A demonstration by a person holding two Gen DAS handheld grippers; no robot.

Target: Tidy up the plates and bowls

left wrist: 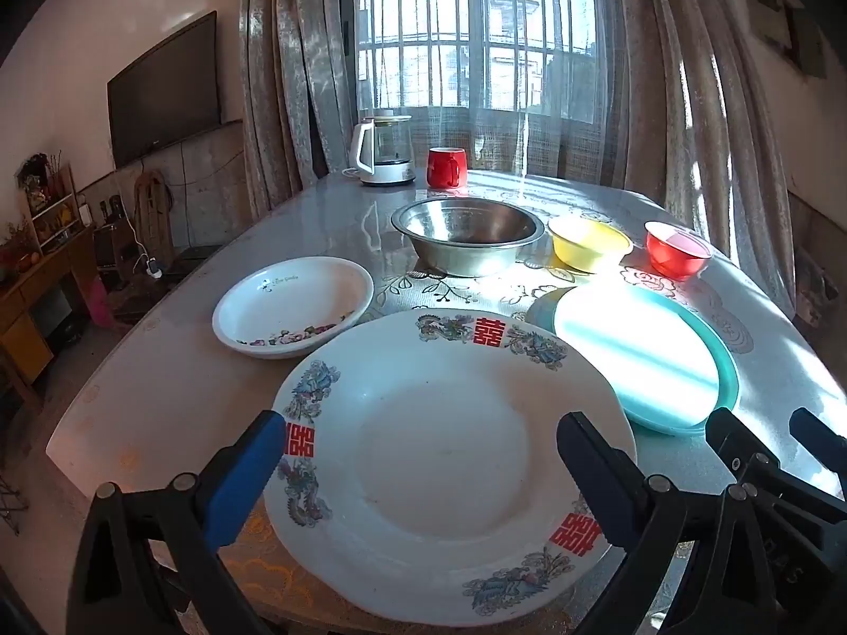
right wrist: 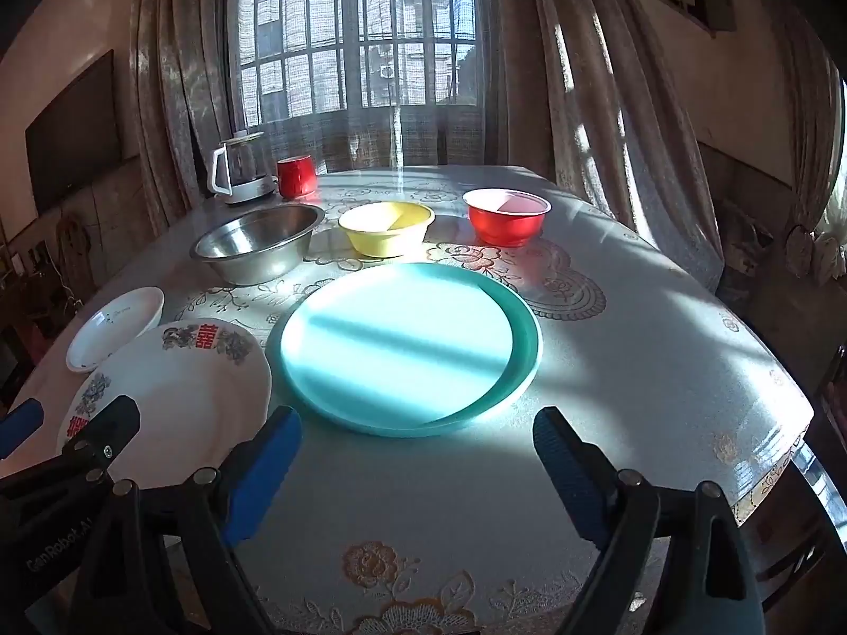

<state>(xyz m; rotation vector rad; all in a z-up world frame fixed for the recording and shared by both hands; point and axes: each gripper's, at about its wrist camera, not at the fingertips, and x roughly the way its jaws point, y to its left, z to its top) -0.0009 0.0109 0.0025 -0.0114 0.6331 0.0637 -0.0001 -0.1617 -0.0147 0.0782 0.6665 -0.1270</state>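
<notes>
A large white plate (left wrist: 444, 455) with red characters and dragon patterns lies at the table's near edge, under my open left gripper (left wrist: 423, 455), whose blue-padded fingers straddle it without touching. A teal plate (right wrist: 407, 344) lies to its right, just beyond my open right gripper (right wrist: 418, 450), which holds nothing. Farther back stand a small white floral dish (left wrist: 294, 307), a steel bowl (left wrist: 468, 233), a yellow bowl (right wrist: 386, 227) and a red bowl (right wrist: 505, 217). The right gripper (left wrist: 767, 439) shows at the left wrist view's right edge; the left gripper (right wrist: 69, 423) shows at the other's left edge.
A white kettle (left wrist: 384, 151) and a red mug (left wrist: 446, 166) stand at the table's far end by the curtained window. The table (right wrist: 635, 370) has a floral cloth under a clear cover. A television (left wrist: 164, 90) hangs on the left wall above low furniture.
</notes>
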